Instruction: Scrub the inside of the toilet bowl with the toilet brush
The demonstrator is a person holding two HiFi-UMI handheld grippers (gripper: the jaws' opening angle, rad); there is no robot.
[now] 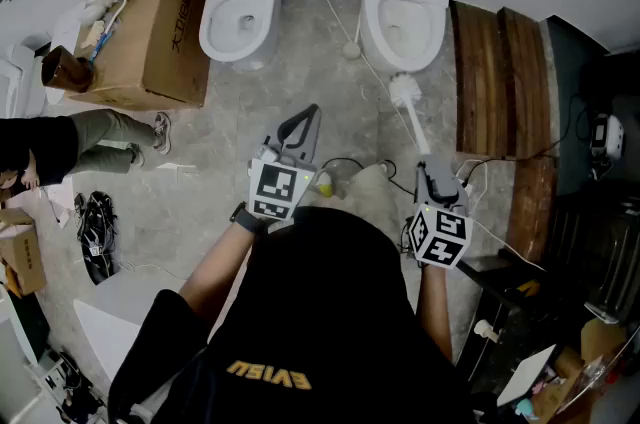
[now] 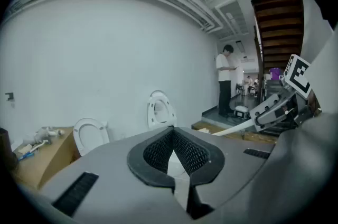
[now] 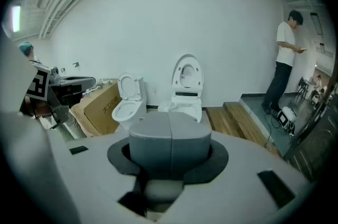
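Observation:
Two white toilets stand against the far wall with lids up. The right toilet (image 1: 408, 10) (image 3: 185, 96) is ahead of my right gripper; the left toilet (image 1: 235, 7) (image 3: 127, 104) stands next to a box. The white toilet brush (image 1: 407, 94) hangs over the floor just in front of the right bowl, outside it. Its handle (image 2: 232, 128) runs back into my right gripper (image 1: 432, 167) (image 3: 169, 130), which is shut on it. In the right gripper view the closed jaws hide the brush. My left gripper (image 1: 308, 117) (image 2: 173, 136) is shut and empty, held over the floor between the toilets.
A cardboard box (image 1: 150, 22) with loose items stands left of the left toilet. Wooden steps (image 1: 500, 82) rise right of the right toilet. A seated person's legs (image 1: 110, 142) are at the left, and a bystander (image 3: 288, 59) stands at the right. Cables (image 1: 345, 162) lie on the floor.

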